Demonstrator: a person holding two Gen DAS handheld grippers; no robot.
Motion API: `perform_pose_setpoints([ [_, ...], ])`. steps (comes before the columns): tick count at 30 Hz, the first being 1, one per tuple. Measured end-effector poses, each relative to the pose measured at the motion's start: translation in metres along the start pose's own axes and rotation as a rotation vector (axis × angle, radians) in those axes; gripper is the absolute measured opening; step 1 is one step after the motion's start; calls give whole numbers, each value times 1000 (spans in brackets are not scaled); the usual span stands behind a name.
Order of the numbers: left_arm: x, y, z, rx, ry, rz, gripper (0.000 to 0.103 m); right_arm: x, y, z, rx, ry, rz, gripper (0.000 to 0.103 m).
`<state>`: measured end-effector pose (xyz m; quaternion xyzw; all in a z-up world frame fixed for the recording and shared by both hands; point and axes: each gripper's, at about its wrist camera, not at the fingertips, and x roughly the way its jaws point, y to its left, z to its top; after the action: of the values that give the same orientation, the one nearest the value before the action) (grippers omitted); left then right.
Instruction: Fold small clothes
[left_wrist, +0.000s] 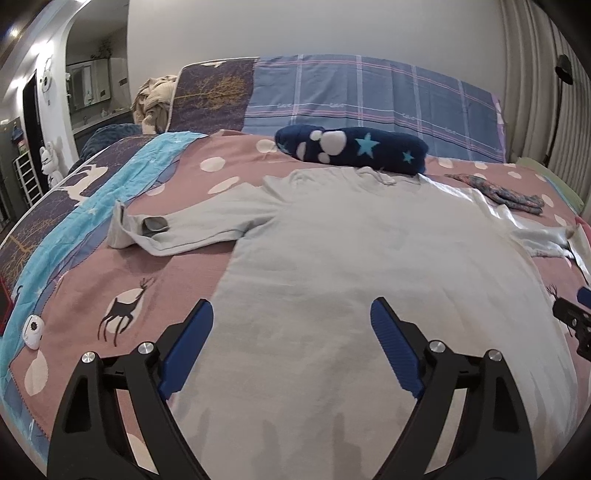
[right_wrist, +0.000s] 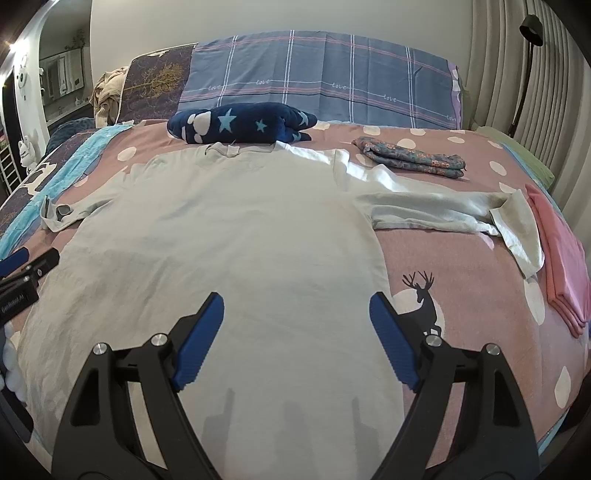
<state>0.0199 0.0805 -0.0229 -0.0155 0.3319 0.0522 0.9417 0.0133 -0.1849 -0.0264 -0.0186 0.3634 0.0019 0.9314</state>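
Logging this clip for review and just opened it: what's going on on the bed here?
A person is holding a pair of tongs in each hand over a pale long-sleeved shirt spread flat on the bed, both sleeves out to the sides. The left tongs and right tongs hang open above the shirt's lower part, gripping nothing. No fold shows yet. A folded floral garment and a folded pink one already lie to the right, and a navy star-patterned bundle sits beyond the collar.

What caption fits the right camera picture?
Open right gripper above a pale shirt spread flat on the bed.
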Motion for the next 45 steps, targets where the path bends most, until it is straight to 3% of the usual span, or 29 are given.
perform_pose_setpoints([
  [8, 4, 18, 3, -46, -7, 9, 88, 5, -1, -1, 3, 13, 24, 80],
  [11, 7, 34, 7, -84, -16, 8, 88, 8, -7, -2, 14, 27, 57, 64],
  [13, 12, 50, 14, -98, -19, 63, 88, 13, -13, -4, 20, 52, 80, 54],
  [17, 37, 109, 34, -189, 9, 199, 87, 18, -22, -7, 35, 71, 55, 53],
  [20, 65, 159, 53, -299, 61, 260, 77, 20, -29, -8, 52, 74, 39, 54],
  [26, 123, 222, 82, -456, 171, 311, 71, 25, -37, -10, 78, 84, 19, 56],
  [28, 143, 236, 87, -477, 204, 337, 65, 28, -39, -10, 83, 90, 18, 58],
  [29, 154, 244, 89, -494, 224, 345, 57, 30, -39, -9, 84, 93, 17, 58],
  [30, 160, 249, 89, -512, 229, 331, 34, 31, -39, -9, 85, 96, 16, 58],
  [32, 172, 263, 85, -599, 240, 259, 4, 34, -40, -7, 86, 100, 15, 58],
  [34, 172, 267, 87, -633, 223, 236, 1, 35, -40, -6, 85, 97, 17, 58],
  [37, 153, 244, 106, -572, 131, 154, 1, 38, -39, -3, 75, 92, 20, 59],
  [42, 98, 148, 158, -355, -44, -144, 1, 45, -37, -1, 84, 105, 39, 60],
  [45, 72, 94, 175, -268, -97, -306, 1, 42, -33, -1, 76, 96, 54, 60],
])
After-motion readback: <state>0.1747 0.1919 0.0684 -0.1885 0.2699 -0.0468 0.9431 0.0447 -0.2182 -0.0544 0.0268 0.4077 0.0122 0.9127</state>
